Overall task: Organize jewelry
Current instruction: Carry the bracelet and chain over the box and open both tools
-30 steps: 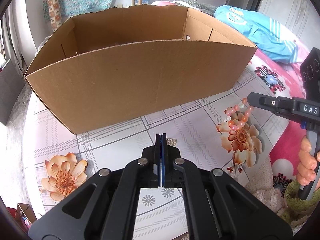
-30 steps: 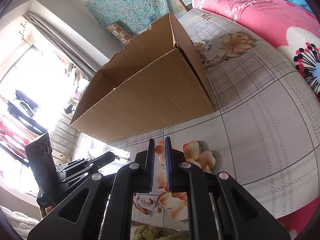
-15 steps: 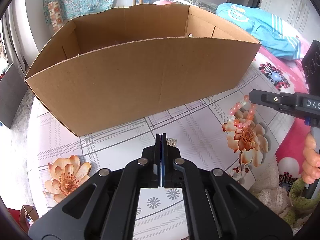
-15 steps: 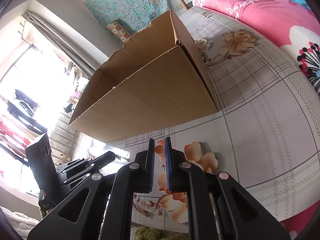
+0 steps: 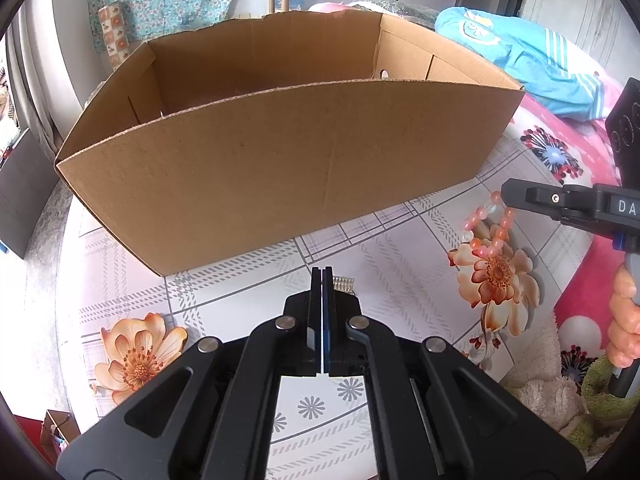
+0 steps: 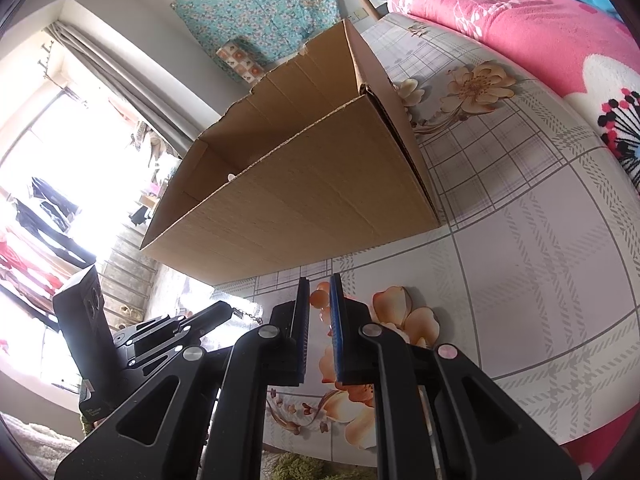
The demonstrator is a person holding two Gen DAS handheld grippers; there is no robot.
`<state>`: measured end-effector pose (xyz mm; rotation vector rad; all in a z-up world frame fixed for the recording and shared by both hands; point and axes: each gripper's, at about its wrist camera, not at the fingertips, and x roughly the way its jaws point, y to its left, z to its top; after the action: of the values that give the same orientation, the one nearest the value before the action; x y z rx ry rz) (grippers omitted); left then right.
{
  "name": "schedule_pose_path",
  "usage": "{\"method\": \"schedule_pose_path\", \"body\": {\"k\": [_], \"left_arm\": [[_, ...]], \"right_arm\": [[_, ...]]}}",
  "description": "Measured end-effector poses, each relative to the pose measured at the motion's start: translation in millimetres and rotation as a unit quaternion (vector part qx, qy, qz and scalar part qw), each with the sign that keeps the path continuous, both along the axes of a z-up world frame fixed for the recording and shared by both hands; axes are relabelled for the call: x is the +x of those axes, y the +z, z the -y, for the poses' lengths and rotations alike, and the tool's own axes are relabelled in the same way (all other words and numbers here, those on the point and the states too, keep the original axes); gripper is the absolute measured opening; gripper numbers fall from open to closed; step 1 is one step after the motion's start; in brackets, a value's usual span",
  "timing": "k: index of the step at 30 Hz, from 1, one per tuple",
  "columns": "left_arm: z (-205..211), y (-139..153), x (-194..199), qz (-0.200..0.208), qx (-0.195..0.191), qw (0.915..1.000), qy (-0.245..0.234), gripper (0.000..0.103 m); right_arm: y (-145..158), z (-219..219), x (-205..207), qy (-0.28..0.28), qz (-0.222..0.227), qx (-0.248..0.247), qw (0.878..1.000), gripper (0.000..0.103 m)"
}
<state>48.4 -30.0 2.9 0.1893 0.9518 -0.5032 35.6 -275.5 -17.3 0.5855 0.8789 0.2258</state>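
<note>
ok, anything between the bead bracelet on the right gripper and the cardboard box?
Nothing: only bare tablecloth lies between the bead bracelet, hanging from the right gripper, and the cardboard box. The left wrist view shows it.

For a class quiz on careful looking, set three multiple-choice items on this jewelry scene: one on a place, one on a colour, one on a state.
1. Where is the bead bracelet?
A. On the floor
B. Hanging from the right gripper
C. Lying flat on a pillow

2. What colour are most of its beads?
A. Black
B. Green
C. Pink-orange

3. What state is the cardboard box in?
A. Open at the top
B. Taped shut
C. Folded flat

Answers:
1 B: the strand dangles from the gripper's tip over the flowered tablecloth, beside the box.
2 C: the beads show pink-orange, with a few clear ones between.
3 A: its inner walls are visible from above and it has no lid.
</note>
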Motion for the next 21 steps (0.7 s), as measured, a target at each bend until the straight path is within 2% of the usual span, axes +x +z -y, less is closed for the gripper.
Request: {"method": "schedule_pose_path", "body": {"k": [6, 13, 17, 21], "left_arm": [[-3.2, 25.3, -4.6, 0.01, -0.033, 0.9993, -0.01, 0.0], [-15.1, 87.3, -11.3, 0.054, -0.094, 0.993, -0.046, 0.0], [-15.9, 116.4, -4.3, 0.076, -0.119, 0.9878, -0.065, 0.0], [-11.7, 129.8, 15.5, 0.088, -0.129, 0.9853, -0.07, 0.0]], "right_arm": [[24.7, -2.6, -5.6, 0.015, 0.029, 0.006, 0.999, 0.01], [85.2, -10.1, -8.7, 0.041, 0.094, 0.007, 0.995, 0.01], [118.9, -14.4, -1.2, 0.055, 0.132, -0.001, 0.99, 0.01], [135.8, -15.2, 20.3, 0.069, 0.145, -0.003, 0.987, 0.01]]}}
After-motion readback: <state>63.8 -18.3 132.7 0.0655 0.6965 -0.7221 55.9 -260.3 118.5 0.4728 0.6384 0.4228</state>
